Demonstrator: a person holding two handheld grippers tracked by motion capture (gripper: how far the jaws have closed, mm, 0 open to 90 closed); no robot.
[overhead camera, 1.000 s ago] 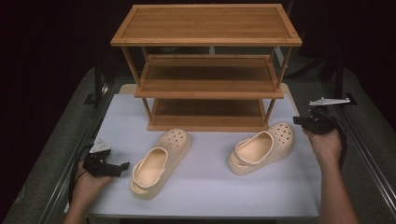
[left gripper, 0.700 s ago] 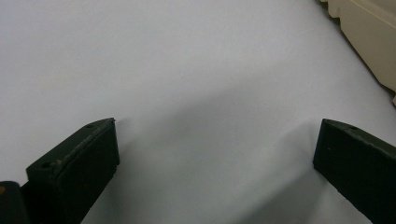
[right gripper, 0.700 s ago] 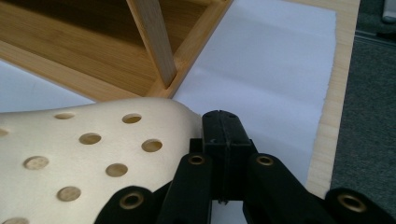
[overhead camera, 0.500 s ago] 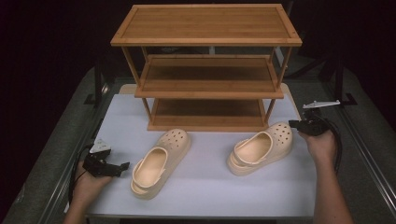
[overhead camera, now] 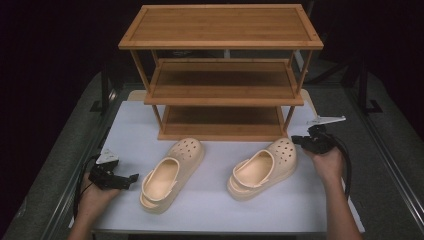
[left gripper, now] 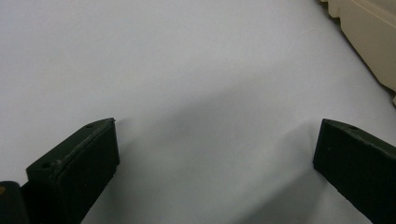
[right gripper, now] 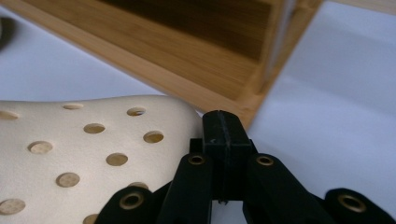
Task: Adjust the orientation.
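Two cream clogs lie on the white table top in front of a wooden rack. The left clog (overhead camera: 170, 173) sits just right of my left gripper (overhead camera: 131, 179), whose jaws stand wide apart over bare table (left gripper: 210, 135) with nothing between them; the clog's edge (left gripper: 369, 32) shows at the upper right. The right clog (overhead camera: 264, 167) has its holed toe (right gripper: 79, 154) right by my right gripper (overhead camera: 296, 140). That gripper (right gripper: 223, 128) is shut, jaws pressed together, empty, its tip just beside the toe and near the rack's corner post (right gripper: 261, 93).
The three-shelf wooden rack (overhead camera: 222, 75) stands at the back of the white table top (overhead camera: 215, 210), all shelves bare. Dark grey floor lies on both sides. A black cable (overhead camera: 346, 165) trails from the right gripper.
My right gripper has moved left and down, closing in on the toe of the right clog. The left hand and both clogs have stayed put.
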